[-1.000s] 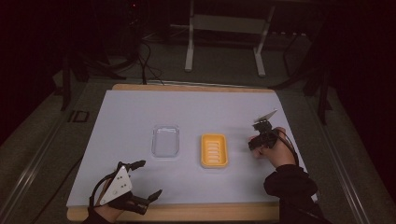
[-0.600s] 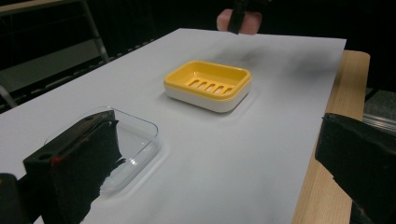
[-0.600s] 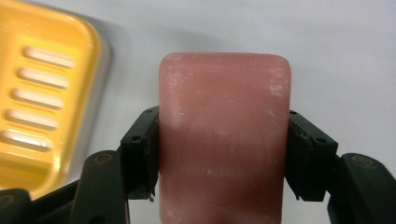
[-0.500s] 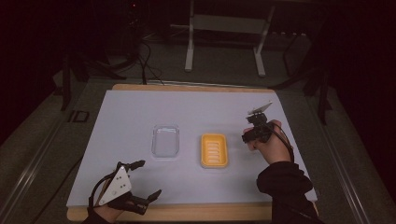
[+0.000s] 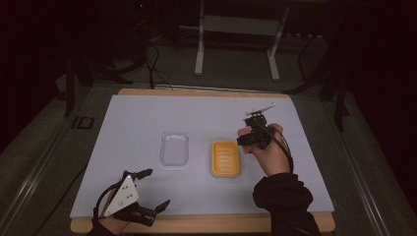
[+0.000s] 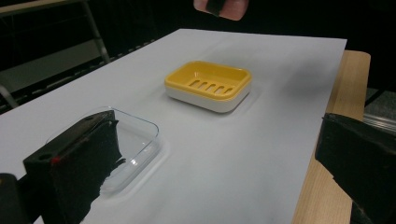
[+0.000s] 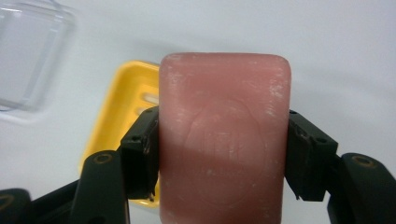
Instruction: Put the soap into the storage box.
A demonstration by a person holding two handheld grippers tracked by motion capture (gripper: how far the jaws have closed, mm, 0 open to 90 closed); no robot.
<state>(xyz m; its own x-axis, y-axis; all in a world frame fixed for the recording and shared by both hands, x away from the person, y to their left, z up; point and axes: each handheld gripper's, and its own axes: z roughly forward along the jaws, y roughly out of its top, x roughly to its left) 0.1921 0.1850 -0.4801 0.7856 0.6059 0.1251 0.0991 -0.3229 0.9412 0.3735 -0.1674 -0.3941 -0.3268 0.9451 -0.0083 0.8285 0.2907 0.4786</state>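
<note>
A pink bar of soap (image 7: 224, 140) is clamped between the black jaws of my right gripper (image 7: 223, 151). In the high view my right gripper (image 5: 249, 138) hangs above the mat, just past the far right corner of the yellow soap dish (image 5: 226, 158). The same dish (image 7: 119, 100) lies below and left of the bar, partly hidden by it. A clear plastic lid (image 5: 174, 148) lies flat to the left of the dish. My left gripper (image 5: 150, 191) rests open near the table's front left edge, its jaws wide apart and holding nothing, pointing towards the lid (image 6: 135, 140) and dish (image 6: 208, 84).
A white mat (image 5: 142, 113) covers most of the wooden table (image 5: 206, 223). Cables and a metal stand (image 5: 236, 44) lie on the dark floor beyond the far edge. A strip of bare wood (image 6: 345, 79) runs along the mat's side.
My right gripper has carried the soap to the left, closer to the yellow dish. The left gripper has stayed where it was.
</note>
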